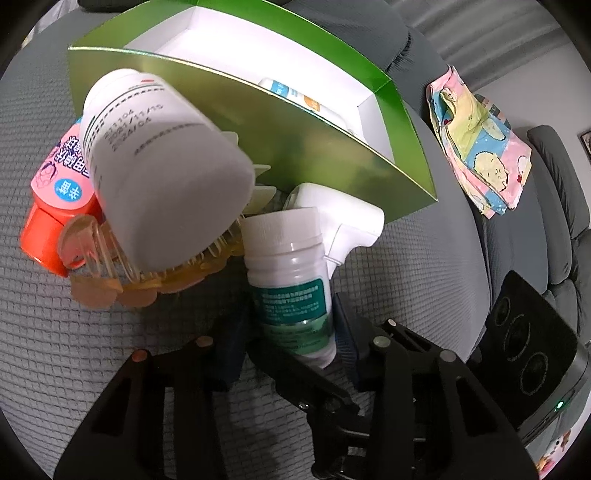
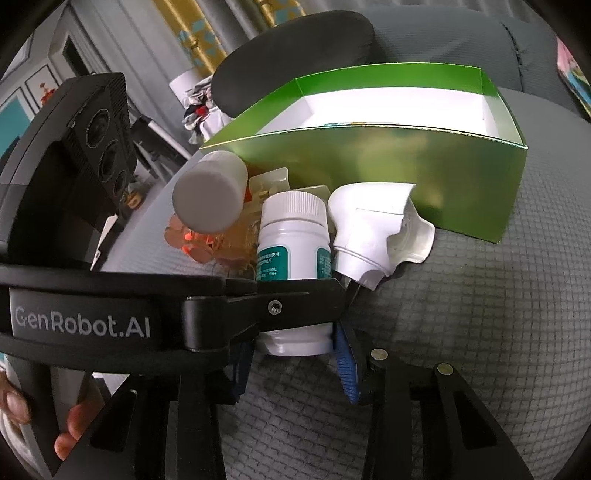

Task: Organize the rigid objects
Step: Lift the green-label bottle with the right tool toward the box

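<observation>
Bottle [image 2: 291, 236] lies on cushion [image 2: 461, 332] between my two grippers' pads. Box [image 2: 388, 173] stands behind it, one packet [image 1: 295, 94] inside. Sprayer head [image 2: 373, 236] just right of bottle. Left of it, bigger bottle [image 2: 207, 199] rests on clear tray [image 1: 155, 280].

Probably a home: grey sofa [image 1: 517, 236] (curtains [image 2: 207, 33] behind).
</observation>
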Available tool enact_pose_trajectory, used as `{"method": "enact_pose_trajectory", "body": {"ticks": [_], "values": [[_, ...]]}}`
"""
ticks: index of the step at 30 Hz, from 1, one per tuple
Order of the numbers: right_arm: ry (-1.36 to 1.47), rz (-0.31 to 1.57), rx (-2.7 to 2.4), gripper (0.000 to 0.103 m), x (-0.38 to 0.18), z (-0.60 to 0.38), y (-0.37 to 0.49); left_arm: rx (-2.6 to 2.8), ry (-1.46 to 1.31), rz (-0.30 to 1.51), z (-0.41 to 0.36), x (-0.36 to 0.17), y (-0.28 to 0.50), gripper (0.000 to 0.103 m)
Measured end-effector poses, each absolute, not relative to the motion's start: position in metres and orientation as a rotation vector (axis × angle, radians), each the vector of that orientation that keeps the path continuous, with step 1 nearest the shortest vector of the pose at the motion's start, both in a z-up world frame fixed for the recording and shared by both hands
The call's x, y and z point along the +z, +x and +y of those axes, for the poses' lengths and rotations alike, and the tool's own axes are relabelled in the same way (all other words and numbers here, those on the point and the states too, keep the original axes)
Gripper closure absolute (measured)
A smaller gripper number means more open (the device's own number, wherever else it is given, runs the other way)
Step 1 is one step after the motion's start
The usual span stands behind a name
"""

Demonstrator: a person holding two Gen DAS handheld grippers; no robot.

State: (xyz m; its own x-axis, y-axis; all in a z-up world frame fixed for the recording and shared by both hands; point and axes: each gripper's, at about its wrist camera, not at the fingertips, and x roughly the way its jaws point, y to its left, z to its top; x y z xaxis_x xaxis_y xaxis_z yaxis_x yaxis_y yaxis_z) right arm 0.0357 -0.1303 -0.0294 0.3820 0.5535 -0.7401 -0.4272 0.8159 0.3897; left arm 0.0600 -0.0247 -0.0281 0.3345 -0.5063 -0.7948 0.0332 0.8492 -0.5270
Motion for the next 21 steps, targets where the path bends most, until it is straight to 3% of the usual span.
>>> {"method": "enact_pose_trajectory", "body": {"ticks": [21], "values": [[0.126,0.903,0.655,0.061,0.006,-0.142,0.010,-0.396,-0.394,1.082,-0.031,0.014,0.032,0.061]]}}
